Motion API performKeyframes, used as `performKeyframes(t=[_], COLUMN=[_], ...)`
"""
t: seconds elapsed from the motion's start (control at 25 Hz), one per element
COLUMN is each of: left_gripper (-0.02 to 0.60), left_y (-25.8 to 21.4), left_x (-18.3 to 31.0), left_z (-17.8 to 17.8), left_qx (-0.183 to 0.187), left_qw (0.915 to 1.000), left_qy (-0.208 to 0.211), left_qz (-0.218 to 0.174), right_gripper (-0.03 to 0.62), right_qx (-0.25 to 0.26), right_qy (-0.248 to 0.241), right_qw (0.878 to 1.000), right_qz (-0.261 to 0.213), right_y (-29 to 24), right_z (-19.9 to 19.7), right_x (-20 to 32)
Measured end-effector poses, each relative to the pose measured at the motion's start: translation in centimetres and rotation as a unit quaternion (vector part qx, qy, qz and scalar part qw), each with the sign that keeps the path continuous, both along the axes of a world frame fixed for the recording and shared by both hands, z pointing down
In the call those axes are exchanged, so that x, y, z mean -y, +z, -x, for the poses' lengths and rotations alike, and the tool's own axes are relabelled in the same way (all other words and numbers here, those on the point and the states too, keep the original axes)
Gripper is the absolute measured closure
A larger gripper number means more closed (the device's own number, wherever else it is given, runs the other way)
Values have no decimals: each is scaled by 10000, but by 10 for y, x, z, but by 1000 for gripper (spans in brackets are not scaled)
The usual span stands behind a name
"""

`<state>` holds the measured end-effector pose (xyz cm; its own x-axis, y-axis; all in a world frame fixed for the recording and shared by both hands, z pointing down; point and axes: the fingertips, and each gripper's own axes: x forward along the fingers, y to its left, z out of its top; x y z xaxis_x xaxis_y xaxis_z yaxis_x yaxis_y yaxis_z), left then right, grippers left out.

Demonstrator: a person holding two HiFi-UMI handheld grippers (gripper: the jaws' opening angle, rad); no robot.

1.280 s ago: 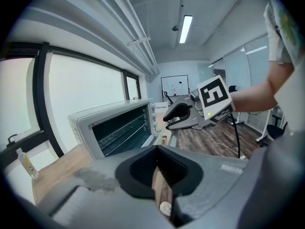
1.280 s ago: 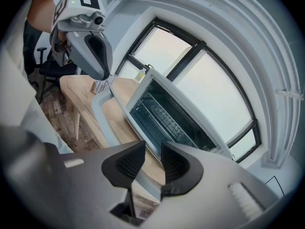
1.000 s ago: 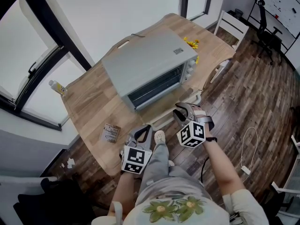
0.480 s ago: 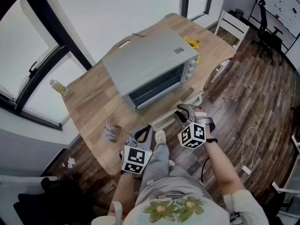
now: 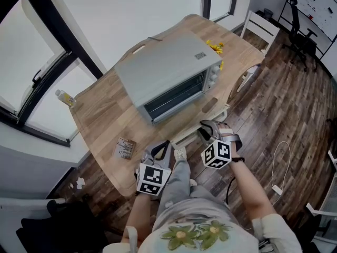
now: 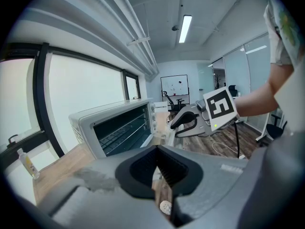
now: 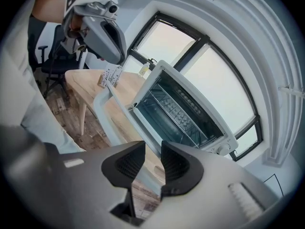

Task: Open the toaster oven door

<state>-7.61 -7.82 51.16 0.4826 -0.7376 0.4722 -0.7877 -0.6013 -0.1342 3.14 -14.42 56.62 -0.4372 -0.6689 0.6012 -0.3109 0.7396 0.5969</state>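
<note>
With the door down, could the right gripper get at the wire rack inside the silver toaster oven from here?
Probably yes. The silver toaster oven's glass door lies folded down, the wire rack faces the right gripper, and nothing stands between them. Its jaws are apart and empty.

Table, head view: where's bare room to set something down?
Bare wood left of the toaster oven, between it, the packet and the window-side edge of the table. Smaller patch at the far-right corner past the yellow items. Crowded in front: the open door folds out there.
</note>
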Motion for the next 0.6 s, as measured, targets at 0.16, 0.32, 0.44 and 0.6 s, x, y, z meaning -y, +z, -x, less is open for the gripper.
performKeyframes(t=[0.16,0.32,0.44,0.6], left_gripper=[577,577,577,577], left_y=[0,0,2,1], left_x=[0,-1,0,0], left_z=[-2,-3,-3,-6], left_qx=[10,9,20,12], left_qw=[10000,10000,10000,10000], left_qy=[22,33,48,65], left_qz=[5,26,50,49], right_gripper=[490,490,490,490], right_qx=[-3,-36,-82,-165], right_qy=[23,5,-18,-29], right_qw=[10000,10000,9999,9997], right_qz=[-8,24,80,168], right_y=[0,3,8,16], right_z=[-1,-1,-3,-5], right_x=[0,-2,-3,-8])
